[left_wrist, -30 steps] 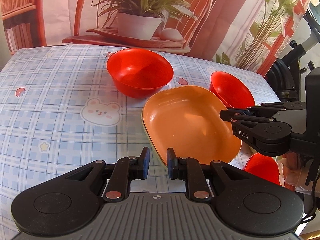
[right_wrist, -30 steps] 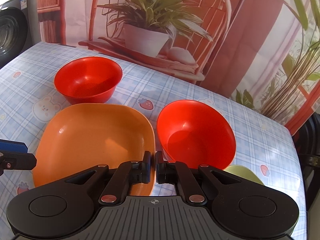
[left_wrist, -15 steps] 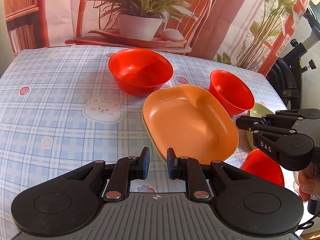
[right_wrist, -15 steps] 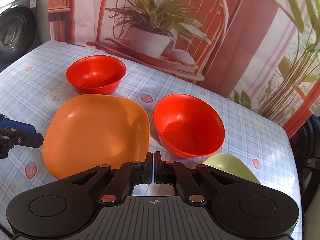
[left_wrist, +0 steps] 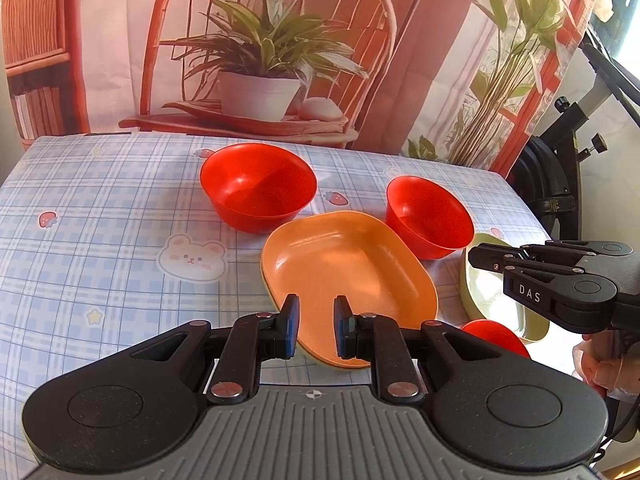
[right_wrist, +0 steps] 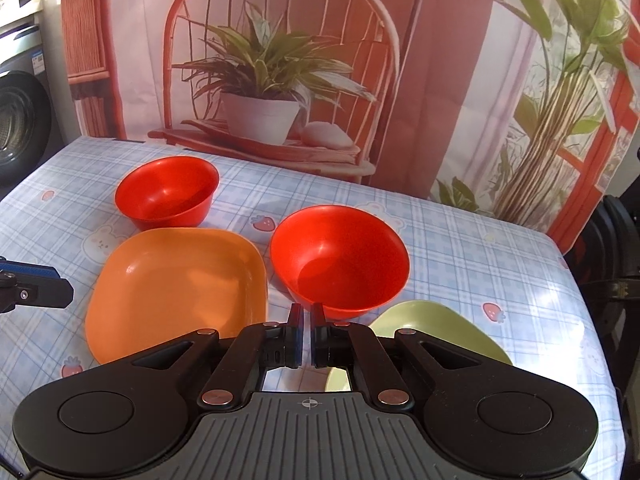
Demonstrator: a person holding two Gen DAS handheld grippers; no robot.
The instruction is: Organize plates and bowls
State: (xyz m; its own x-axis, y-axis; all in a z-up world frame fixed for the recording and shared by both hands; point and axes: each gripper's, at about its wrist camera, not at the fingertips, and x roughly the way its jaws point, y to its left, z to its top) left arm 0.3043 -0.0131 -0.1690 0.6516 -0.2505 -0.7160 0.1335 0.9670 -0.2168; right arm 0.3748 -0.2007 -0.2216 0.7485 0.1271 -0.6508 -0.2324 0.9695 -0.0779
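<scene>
An orange plate [left_wrist: 348,276] lies mid-table, also in the right wrist view [right_wrist: 176,292]. A red bowl [left_wrist: 258,186] stands behind it on the left [right_wrist: 168,192]. A second red bowl [left_wrist: 428,216] stands to its right [right_wrist: 340,260]. A green plate [left_wrist: 492,296] lies at the right [right_wrist: 436,332], and a third red bowl [left_wrist: 496,338] shows at the near right edge. My left gripper [left_wrist: 316,326] is slightly open and empty above the orange plate's near rim. My right gripper [right_wrist: 306,334] is nearly shut and empty, between the orange plate and the green plate.
The table wears a blue checked cloth [left_wrist: 100,240] with bear and strawberry prints. A printed backdrop of a chair and potted plant [left_wrist: 260,80] hangs behind it. Black exercise equipment [left_wrist: 560,184] stands off the right edge. A washing machine [right_wrist: 20,120] stands at the far left.
Both grippers have pulled back and upward from the dishes. The right gripper has moved away from the orange plate toward the green plate. The dishes have not moved.
</scene>
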